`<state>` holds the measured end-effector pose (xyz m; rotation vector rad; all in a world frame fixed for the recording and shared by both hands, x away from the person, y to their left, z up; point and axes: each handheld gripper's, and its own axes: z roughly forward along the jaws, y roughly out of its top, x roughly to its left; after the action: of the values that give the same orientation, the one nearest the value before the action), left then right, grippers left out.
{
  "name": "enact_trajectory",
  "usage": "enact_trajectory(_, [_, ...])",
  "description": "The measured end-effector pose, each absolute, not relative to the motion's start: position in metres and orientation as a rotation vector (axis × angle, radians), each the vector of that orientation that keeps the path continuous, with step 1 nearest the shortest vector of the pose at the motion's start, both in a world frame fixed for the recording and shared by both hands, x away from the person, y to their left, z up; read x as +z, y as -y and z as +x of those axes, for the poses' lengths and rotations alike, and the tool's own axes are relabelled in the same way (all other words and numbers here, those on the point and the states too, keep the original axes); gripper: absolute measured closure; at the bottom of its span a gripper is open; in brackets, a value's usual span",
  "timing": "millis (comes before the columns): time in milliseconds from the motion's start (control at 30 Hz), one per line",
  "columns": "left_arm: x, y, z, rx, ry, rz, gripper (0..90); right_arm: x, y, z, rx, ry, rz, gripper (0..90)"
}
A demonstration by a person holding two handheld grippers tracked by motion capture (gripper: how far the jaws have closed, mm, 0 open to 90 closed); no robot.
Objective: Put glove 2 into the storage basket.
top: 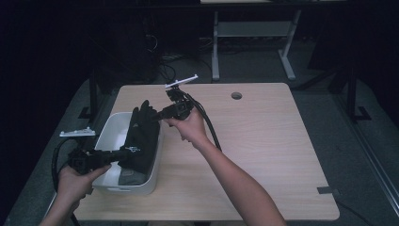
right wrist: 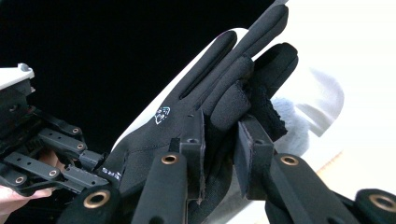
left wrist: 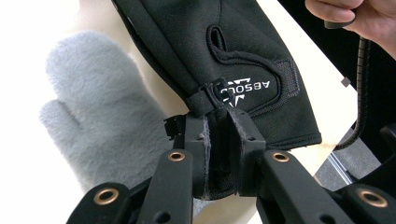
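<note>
A black glove [top: 141, 134] hangs stretched over the white bin [top: 109, 128], held at both ends. My left gripper [top: 126, 151] is shut on its cuff by the printed logo, seen close in the left gripper view with the jaws of the left gripper [left wrist: 219, 122] pinching the black glove [left wrist: 224, 51]. My right gripper [top: 154, 117] is shut on the finger end. In the right gripper view the right gripper [right wrist: 222, 128] clamps the black glove [right wrist: 205, 93] near the thumb. A grey fluffy mitten [left wrist: 98, 116] lies in the bin beneath.
The bin stands at the left of the wooden table [top: 263, 141], near its left edge. The table has a cable hole [top: 236, 95] at the back. A cable [top: 209, 125] trails from the right gripper over the tabletop. A desk frame [top: 254, 37] stands on the floor beyond.
</note>
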<state>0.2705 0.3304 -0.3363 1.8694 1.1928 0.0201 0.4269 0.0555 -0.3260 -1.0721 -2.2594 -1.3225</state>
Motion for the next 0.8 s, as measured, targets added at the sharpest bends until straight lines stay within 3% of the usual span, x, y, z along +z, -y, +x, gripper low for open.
enact_trajectory(800, [-0.359,-0.349,0.266,0.003,-1.272,1.863,78.4,-0.35,-0.089,0.435,-1.234,2.304,-1.02,74.4])
